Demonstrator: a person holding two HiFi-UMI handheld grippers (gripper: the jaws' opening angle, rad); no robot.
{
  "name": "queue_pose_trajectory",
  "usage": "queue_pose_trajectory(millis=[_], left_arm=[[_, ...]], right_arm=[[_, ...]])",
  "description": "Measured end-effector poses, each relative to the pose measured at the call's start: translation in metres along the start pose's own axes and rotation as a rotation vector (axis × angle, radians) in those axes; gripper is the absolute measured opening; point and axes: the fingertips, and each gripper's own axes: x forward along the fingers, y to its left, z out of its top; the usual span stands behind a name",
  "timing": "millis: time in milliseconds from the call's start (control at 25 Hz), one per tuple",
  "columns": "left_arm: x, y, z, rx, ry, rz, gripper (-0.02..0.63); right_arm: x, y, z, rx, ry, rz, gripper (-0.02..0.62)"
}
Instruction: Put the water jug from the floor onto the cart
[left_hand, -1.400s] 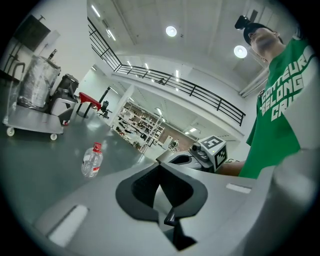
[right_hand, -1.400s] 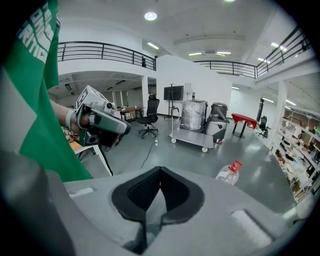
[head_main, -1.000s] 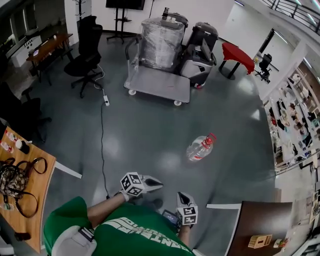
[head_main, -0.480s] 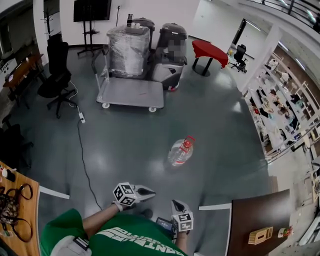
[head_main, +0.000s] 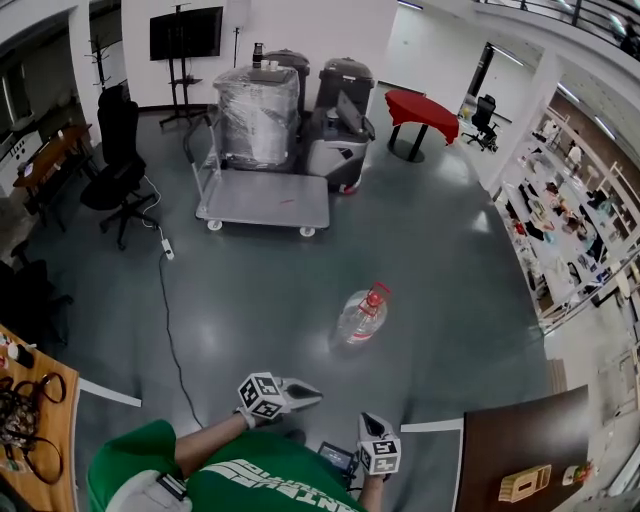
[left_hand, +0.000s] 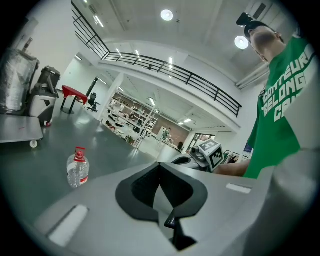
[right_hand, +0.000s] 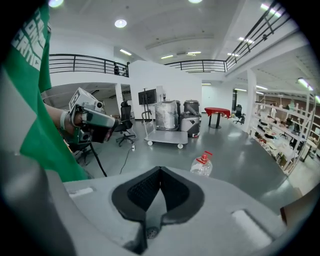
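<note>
— What has changed since a second ago?

— The person has stepped forward: the wooden table (head_main: 40, 420) at the left has slid toward the frame's edge, and the water jug (head_main: 362, 315) now lies somewhat nearer the two grippers.

— How do the jaws stand?

— The left gripper (head_main: 316, 394) has its dark, ribbed pads pressed together with nothing between them. The right gripper (head_main: 368, 419) is the same, its pads meeting in a thin seam and holding nothing. Both shells are smooth pale grey plastic, each carrying a cube of black-and-white square markers.

— Where is the jug from the jaws?

— It is ahead of both pairs and well apart from them, on the glossy grey floor (head_main: 250, 300). In the left gripper view it sits off to the left of the jaws; in the right gripper view it is ahead and a little to the right. It is a rounded, clear plastic bottle with a red cap and a red handle.

— And the cart?

— The cart (head_main: 270, 200) is farther ahead, beyond the jug: a flat grey deck on small casters, with a tall block wrapped in shiny film (head_main: 257, 115) at its far end.
</note>
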Motion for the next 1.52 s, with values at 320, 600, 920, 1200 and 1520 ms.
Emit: queue_pose_trajectory(millis=[320,600,920,1200,1520], left_arm=[[-0.005,0.018,0.001,-0.028,-0.012,0.044,0.009],[-0.010,0.042,0.009,-0.046,-0.016,0.028,0.009],[-0.016,0.078,0.029,-0.051,-0.030,0.032,0.009],[-0.033,0.109,0.050,-0.051,-0.056,0.053,0.009],[-0.044,0.134,0.071,-0.048,-0.077,0.056,0.009]], right_arm=[[0.004,-0.024,0.011,0.089,-0.047,-0.061,-0.008],[0.024,-0.021,0.031,0.092,-0.042,-0.064,-0.006],[0.059,-0.023,0.058,0.077,-0.025,-0.043,-0.007],[0.093,-0.014,0.086,0.042,-0.015,-0.004,-0.007],[0.118,-0.015,0.113,0.020,-0.006,0.009,-0.008]])
